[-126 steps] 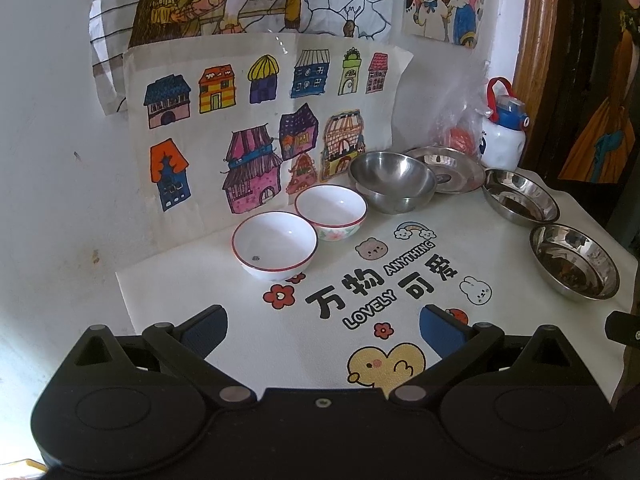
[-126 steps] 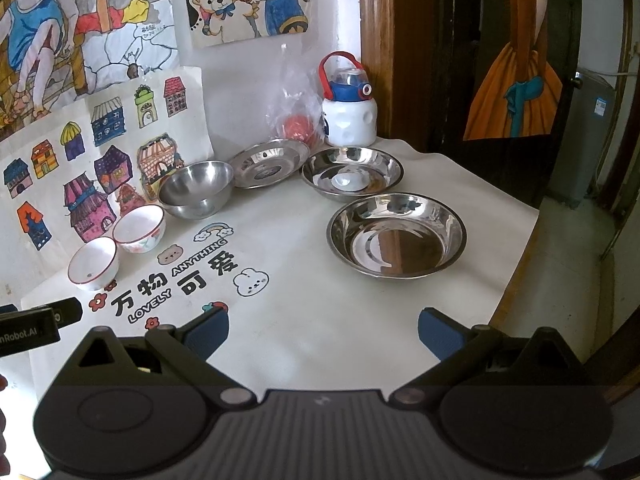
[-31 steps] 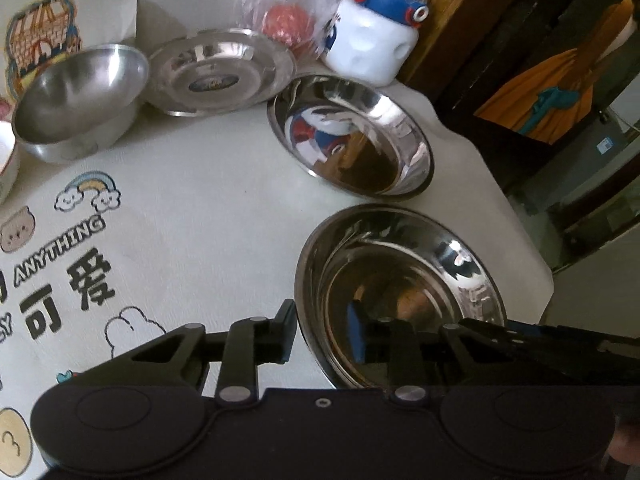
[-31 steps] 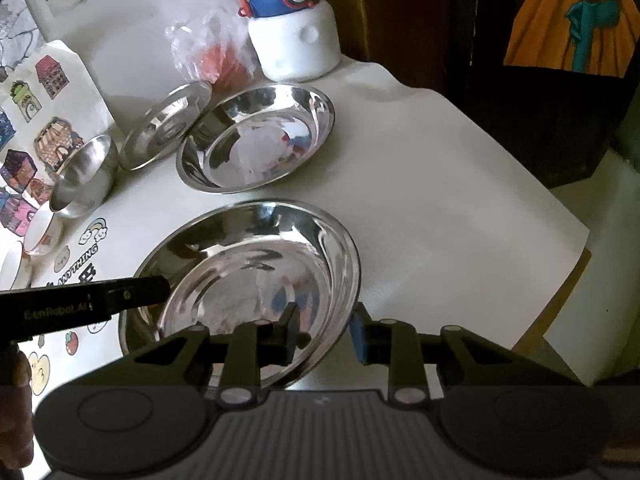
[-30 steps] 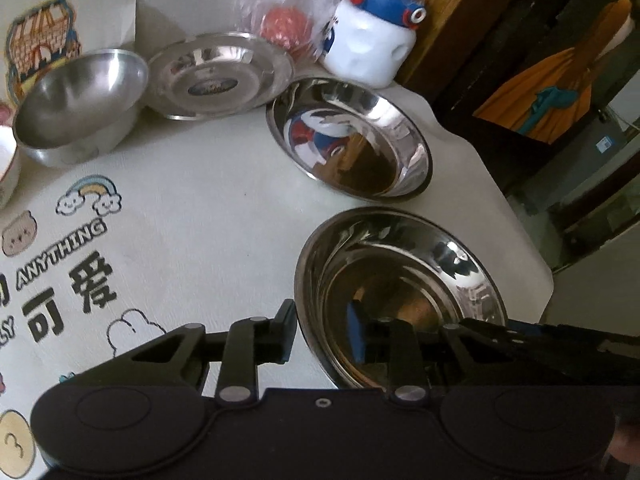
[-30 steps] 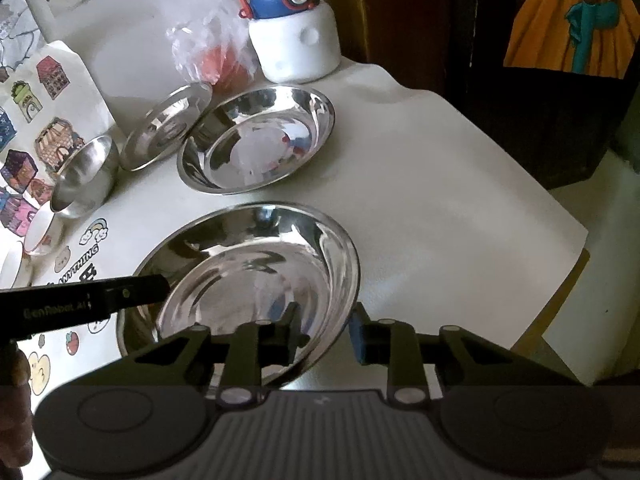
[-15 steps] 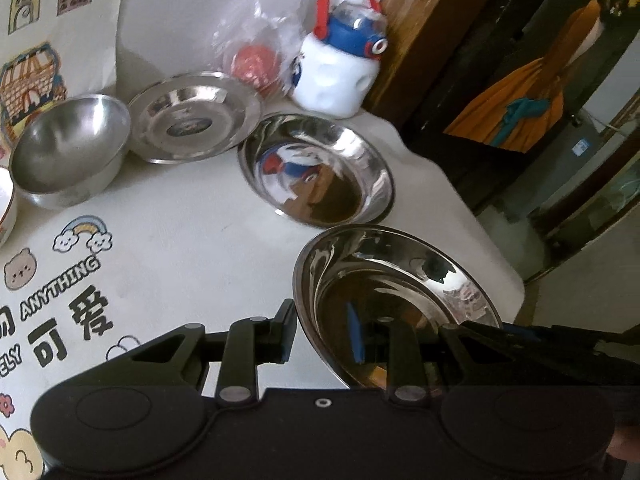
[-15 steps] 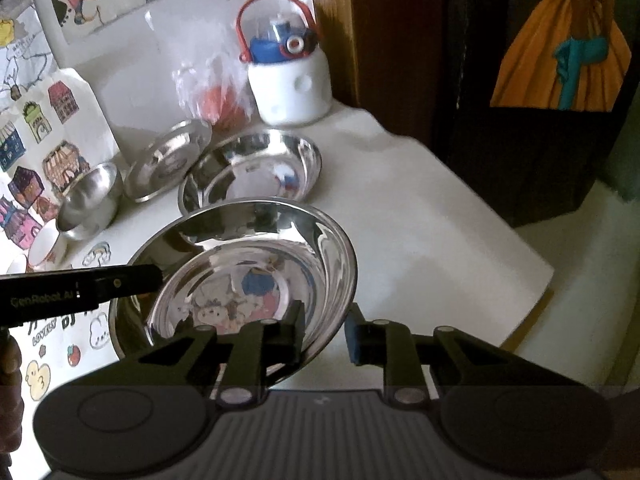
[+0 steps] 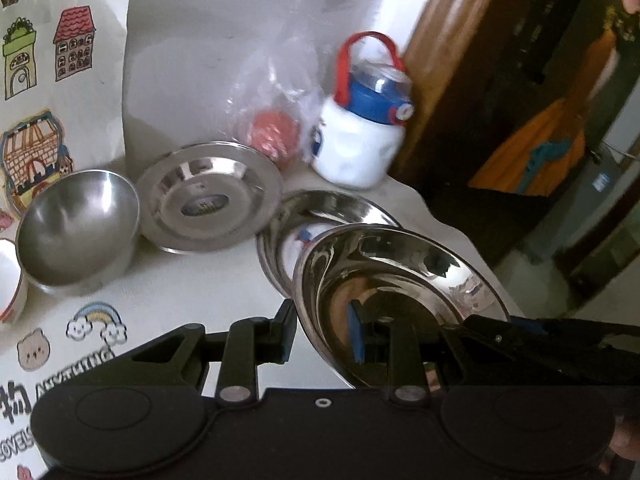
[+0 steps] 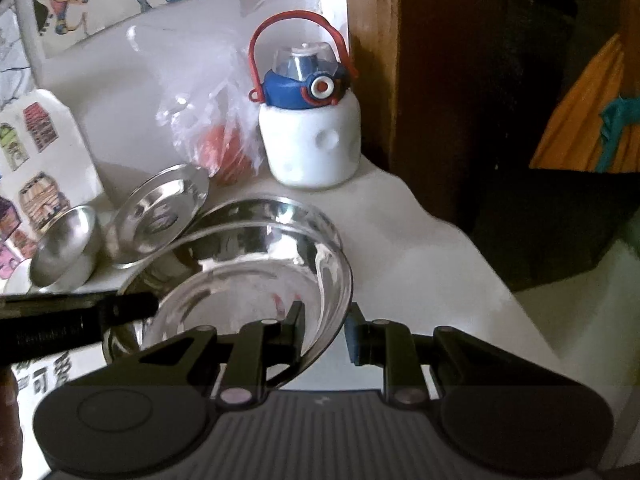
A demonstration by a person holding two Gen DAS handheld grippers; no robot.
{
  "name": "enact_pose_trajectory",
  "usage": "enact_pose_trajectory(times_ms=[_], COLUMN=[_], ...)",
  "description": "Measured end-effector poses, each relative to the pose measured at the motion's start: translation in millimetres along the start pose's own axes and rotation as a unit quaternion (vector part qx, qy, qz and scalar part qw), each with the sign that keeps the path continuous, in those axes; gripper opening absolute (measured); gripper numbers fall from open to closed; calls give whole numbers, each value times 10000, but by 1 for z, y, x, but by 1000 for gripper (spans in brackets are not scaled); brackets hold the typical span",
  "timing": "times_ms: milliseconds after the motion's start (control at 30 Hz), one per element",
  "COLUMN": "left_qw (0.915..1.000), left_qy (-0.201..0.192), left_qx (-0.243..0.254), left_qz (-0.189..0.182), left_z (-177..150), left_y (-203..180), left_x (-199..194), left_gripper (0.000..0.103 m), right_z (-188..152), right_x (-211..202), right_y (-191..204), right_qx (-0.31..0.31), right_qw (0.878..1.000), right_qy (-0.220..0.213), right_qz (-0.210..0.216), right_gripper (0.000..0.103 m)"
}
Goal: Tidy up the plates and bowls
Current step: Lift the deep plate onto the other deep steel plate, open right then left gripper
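Note:
Both grippers are shut on the rim of one shallow steel plate (image 9: 400, 280), also in the right wrist view (image 10: 256, 272). My left gripper (image 9: 322, 332) pinches its left rim. My right gripper (image 10: 324, 330) pinches its right rim. The plate is lifted off the table and hovers over a second, similar steel plate (image 9: 320, 212), whose far rim shows behind it (image 10: 280, 206). A flat steel plate (image 9: 212, 196), a deep steel bowl (image 9: 76, 228) and a white bowl's edge (image 9: 8, 276) stand to the left.
A white bottle (image 9: 360, 136) with blue lid and red handle and a plastic bag (image 9: 272, 120) with something red stand by the wall behind the plates. The table edge (image 10: 500, 280) drops off at the right. Drawings hang on the wall at left.
Both grippers have carried the held steel plate up and toward the wall, from the bare table to above the second steel plate. Both stay shut on its rim.

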State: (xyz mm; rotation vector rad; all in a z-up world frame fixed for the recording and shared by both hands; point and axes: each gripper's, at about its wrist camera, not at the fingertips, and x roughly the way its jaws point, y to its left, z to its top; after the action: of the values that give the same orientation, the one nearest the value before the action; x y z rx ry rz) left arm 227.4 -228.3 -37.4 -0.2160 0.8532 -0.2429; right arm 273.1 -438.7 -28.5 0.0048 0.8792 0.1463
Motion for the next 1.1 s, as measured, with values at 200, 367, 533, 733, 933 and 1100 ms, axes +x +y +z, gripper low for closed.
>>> enact_pose_trajectory(times_ms=[200, 367, 533, 733, 933, 1100], left_qw=[9997, 9990, 9977, 9961, 9949, 9947], left_qy=[113, 42, 83, 85, 72, 100], left_qx=[-128, -79, -10, 83, 270, 340], left_qz=[188, 432, 673, 876, 968, 965], left_z=[10, 12, 12, 10, 9, 8], left_y=[4, 1, -3, -6, -10, -10], left_x=[34, 47, 56, 64, 67, 66], left_gripper=[28, 28, 29, 29, 29, 31], right_z=[16, 16, 12, 12, 14, 14], right_x=[30, 48, 61, 75, 82, 83], right_y=[-2, 1, 5, 7, 10, 14], right_qx=[-248, -539, -842, -992, -1081, -1294], right_qw=[9997, 9985, 9964, 9949, 9938, 9911], right_qy=[-2, 8, 10, 36, -19, -58], right_qz=[-28, -66, -121, -192, -271, -291], right_gripper=[24, 24, 24, 24, 26, 33])
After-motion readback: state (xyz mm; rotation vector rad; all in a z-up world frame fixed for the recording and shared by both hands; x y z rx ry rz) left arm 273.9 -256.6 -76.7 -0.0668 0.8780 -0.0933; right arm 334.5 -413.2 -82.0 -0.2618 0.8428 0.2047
